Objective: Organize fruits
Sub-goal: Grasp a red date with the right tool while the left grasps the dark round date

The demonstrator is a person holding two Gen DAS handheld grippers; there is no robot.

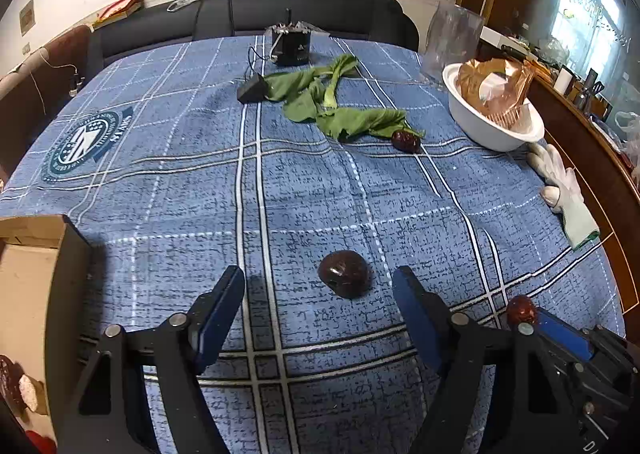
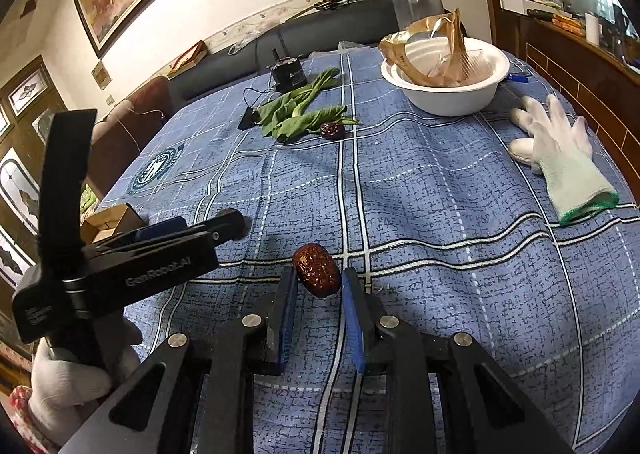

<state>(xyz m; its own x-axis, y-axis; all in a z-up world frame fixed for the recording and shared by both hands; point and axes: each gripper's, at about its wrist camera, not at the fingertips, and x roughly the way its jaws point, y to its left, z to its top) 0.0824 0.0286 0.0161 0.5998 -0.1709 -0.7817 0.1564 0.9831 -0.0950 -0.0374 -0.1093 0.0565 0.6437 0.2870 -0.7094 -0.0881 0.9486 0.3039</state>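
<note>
In the left wrist view a dark red date lies on the blue checked cloth just ahead of my open left gripper, between its blue pads. My right gripper is shut on a second red date, which also shows at the right in the left wrist view. A third date lies by the green leaves farther back, seen too in the right wrist view. A cardboard box stands at the left edge, with dark fruit at its near end.
A white bowl holding a brown bag stands at the back right. A white glove lies at the right edge. A black device and a small black box sit at the back. Wooden furniture lines the right side.
</note>
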